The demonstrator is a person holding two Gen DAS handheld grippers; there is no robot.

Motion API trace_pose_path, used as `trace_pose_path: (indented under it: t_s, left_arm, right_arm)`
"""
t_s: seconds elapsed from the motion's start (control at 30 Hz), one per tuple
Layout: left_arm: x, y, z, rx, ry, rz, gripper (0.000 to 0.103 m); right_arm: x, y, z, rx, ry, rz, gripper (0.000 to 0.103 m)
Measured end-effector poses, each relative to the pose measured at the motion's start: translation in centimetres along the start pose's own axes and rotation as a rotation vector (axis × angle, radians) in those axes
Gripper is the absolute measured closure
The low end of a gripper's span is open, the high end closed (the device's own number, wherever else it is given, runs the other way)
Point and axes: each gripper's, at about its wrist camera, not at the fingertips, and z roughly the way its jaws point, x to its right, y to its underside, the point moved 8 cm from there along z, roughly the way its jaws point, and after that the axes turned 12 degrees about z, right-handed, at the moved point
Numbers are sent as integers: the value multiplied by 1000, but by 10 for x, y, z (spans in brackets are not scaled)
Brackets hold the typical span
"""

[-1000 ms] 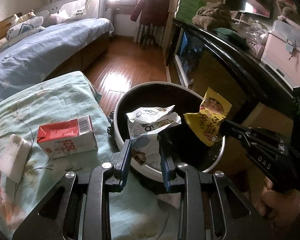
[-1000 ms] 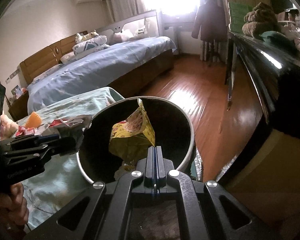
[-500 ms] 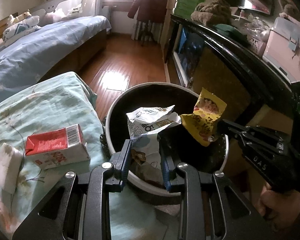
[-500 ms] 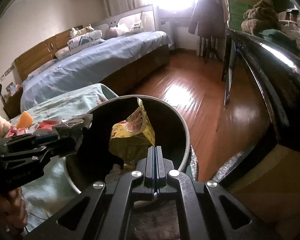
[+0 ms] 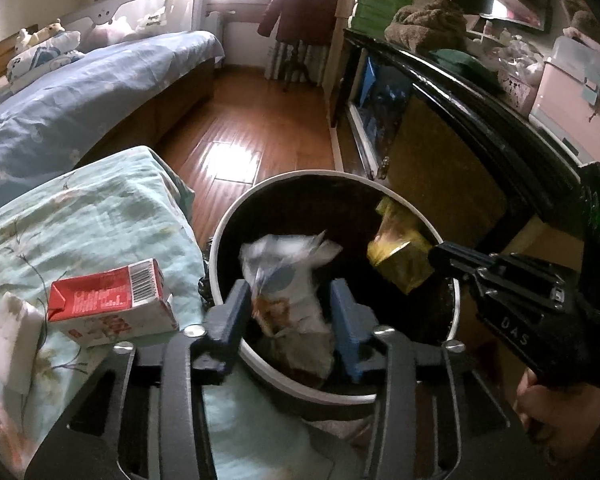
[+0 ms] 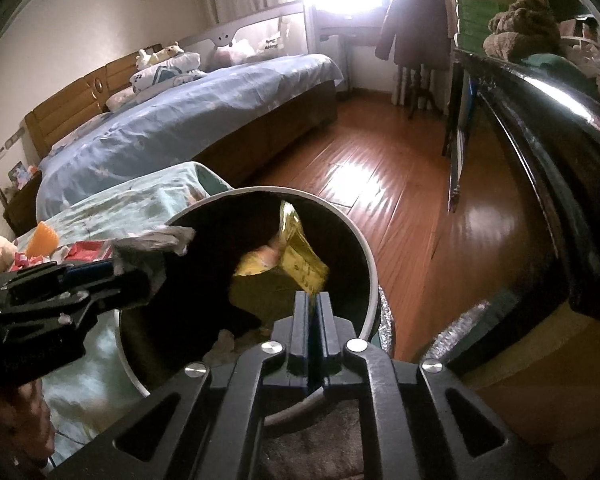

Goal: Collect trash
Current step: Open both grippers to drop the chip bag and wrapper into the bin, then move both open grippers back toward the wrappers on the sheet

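A white snack wrapper [image 5: 288, 292], blurred in the left wrist view, is seen over the near part of the round bin [image 5: 236, 224], between the blue fingers of the left gripper [image 5: 290, 312]; those fingers are spread wider than the wrapper, and whether either one touches it cannot be told. In the right wrist view the same wrapper [image 6: 152, 244] shows as a grey crumpled edge at the left side of the bin [image 6: 374, 276], at the tip of the left gripper [image 6: 100, 276]. A yellow snack bag [image 6: 296, 256] is held over the bin's opening, its lower corner pinched between the fingers of the right gripper [image 6: 311, 304], which are closed almost completely onto it. In the left wrist view the yellow snack bag [image 5: 400, 256] hangs inside the right side of the bin's rim, at the tip of the right gripper [image 5: 440, 258]. The bin is black inside with a white rim, and some dim litter is seen at its bottom. Just left of the bin a pale green floral cloth [image 5: 92, 216] covers a surface, and on it a red and white carton [image 5: 108, 304] lies on its side, near the bin's rim. Further left of the carton a white tissue [image 5: 10, 340] is laid on the cloth. An orange piece [image 6: 43, 238] is seen on the cloth, beyond the carton [image 6: 90, 250] from the bin. Behind the bin a wooden floor [image 5: 252, 128] stretches to a bed with blue bedding [image 5: 80, 96].
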Motion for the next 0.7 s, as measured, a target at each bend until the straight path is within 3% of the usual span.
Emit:
trace_pose_path:
  t_s: [0.03, 0.1, 0.23, 0.47, 0.7]
  left_arm:
    - [0, 1, -2, 5, -2, -2, 49]
    - [-2, 3, -6, 12, -9, -7, 46]
    - [-7, 13, -17, 23, -18, -25, 44]
    - [-29, 48, -44, 44, -66, -110, 32]
    - [-64, 87, -71, 49, -127, -211, 31]
  right_arm:
    - [-1, 0, -1, 2, -8, 4, 88]
    - [-3, 0, -3, 13, -12, 8, 58]
    - [-7, 0, -9, 24, -37, 13, 54]
    - [-24, 8, -24, 39, -109, 25, 23]
    - [-51, 21, -34, 27, -189, 37, 18]
